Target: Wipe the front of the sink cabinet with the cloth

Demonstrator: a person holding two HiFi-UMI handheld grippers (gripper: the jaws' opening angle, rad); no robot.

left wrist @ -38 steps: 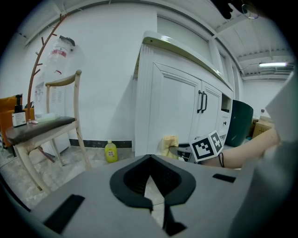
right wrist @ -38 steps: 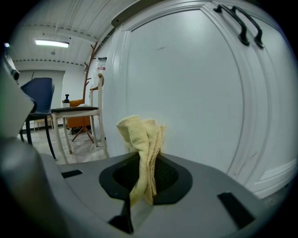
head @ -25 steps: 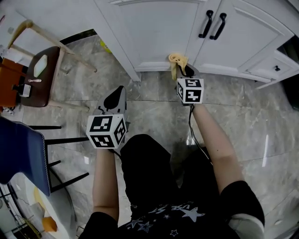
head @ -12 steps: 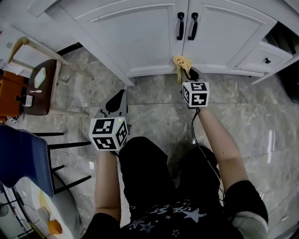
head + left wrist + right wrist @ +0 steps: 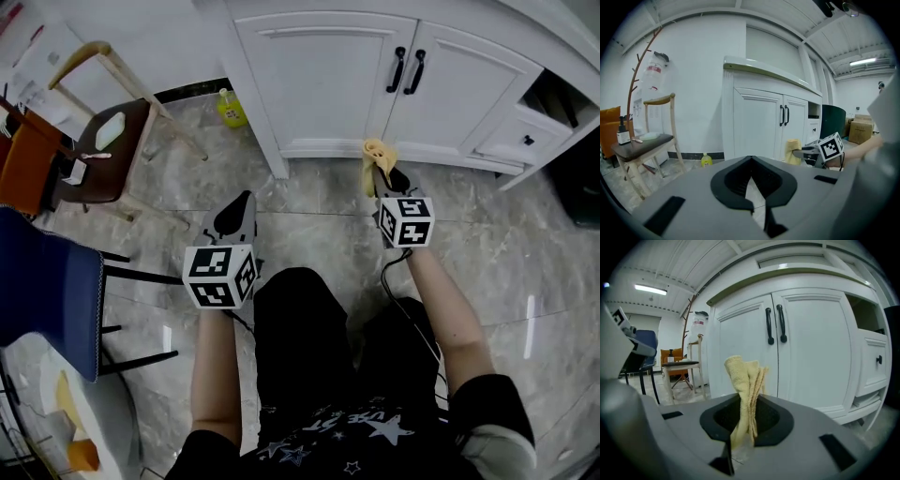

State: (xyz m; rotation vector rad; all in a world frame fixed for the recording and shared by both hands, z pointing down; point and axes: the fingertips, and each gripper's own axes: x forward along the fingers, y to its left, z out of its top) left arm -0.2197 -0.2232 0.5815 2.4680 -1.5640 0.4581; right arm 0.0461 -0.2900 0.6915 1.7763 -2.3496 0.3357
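Right gripper (image 5: 382,176): I am pinching the yellow cloth (image 5: 374,156), upright, near the foot of the sink cabinet (image 5: 323,80) doors.
Left gripper (image 5: 236,208): I am holding it closed, empty, over the floor (image 5: 309,217).

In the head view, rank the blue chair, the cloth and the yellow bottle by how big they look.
1. blue chair, by far, though it is nearest the camera
2. cloth
3. bottle, barely smaller than the cloth; nearly alike
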